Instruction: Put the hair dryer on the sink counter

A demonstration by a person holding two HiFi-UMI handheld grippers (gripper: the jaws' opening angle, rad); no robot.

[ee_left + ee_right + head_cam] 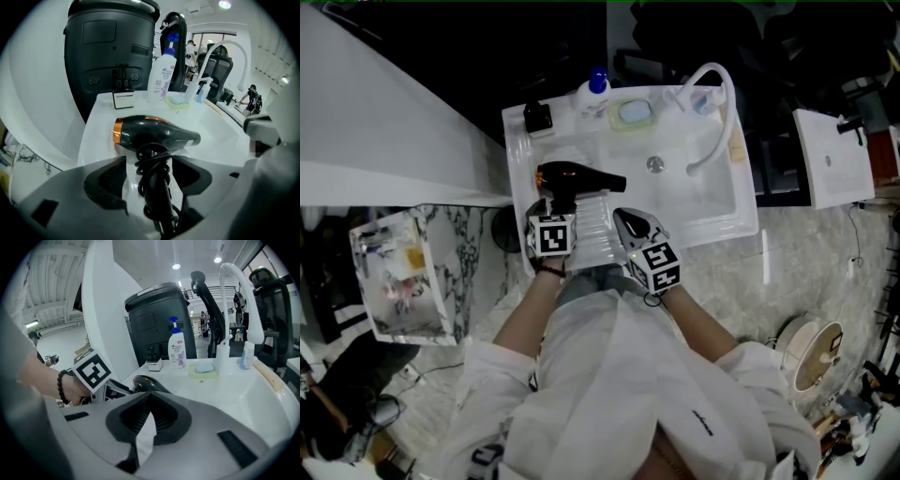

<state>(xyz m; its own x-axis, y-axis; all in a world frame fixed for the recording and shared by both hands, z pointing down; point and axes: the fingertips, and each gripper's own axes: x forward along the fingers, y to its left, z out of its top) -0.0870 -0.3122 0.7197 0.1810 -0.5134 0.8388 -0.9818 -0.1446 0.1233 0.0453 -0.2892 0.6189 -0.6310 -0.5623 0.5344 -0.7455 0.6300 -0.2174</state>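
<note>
Black, copper-ringed hair dryer (154, 133)

Left gripper (150, 165) spread, right gripper (149, 401) closed

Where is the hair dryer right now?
In the head view the hair dryer lies on the sink counter, left of the basin and nearer the person than the pump bottle. Its handle sits between the open jaws of the left gripper.

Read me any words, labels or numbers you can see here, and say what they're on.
Pump bottle: label print, too blurred to read.
Small black-and-white box: print too small to read.
Marker cube: square pattern only, no words.
Nothing here is legible.
</note>
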